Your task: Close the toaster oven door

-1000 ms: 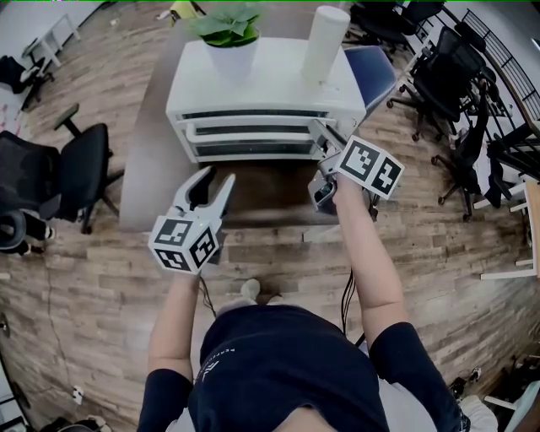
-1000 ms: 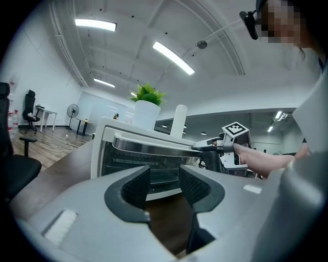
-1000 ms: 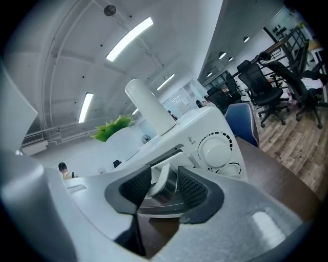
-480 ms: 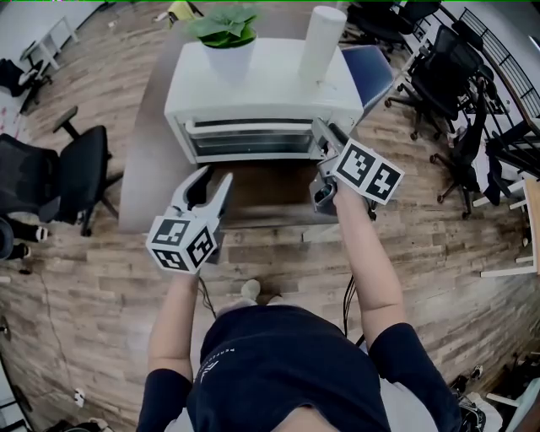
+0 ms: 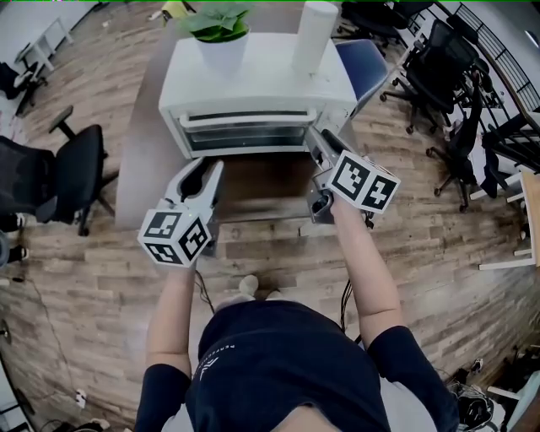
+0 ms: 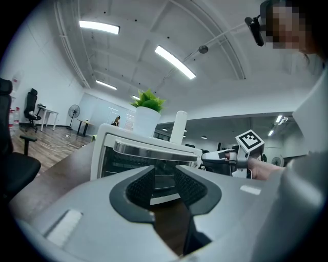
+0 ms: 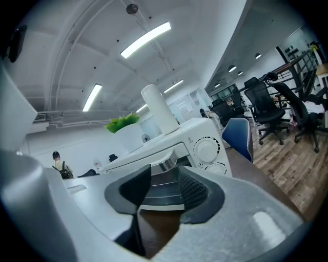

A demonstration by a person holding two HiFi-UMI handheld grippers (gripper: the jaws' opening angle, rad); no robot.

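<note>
Ahead of both grippers, a white box-shaped toaster oven is sitting.
Left gripper and right gripper are hovering empty, jaws apart though just narrowing.

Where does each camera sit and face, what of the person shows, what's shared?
Head view: on the head, facing steeply down at toaster oven; arms, torso, left gripper, right gripper show.
Left gripper view: along its jaws, apart, just closing partway, nothing between, toward the oven door; right hand shows.
Right gripper view: along its jaws, apart, just closing slightly, nothing between, toward the oven's knobs.
All share toaster oven and plant.
</note>
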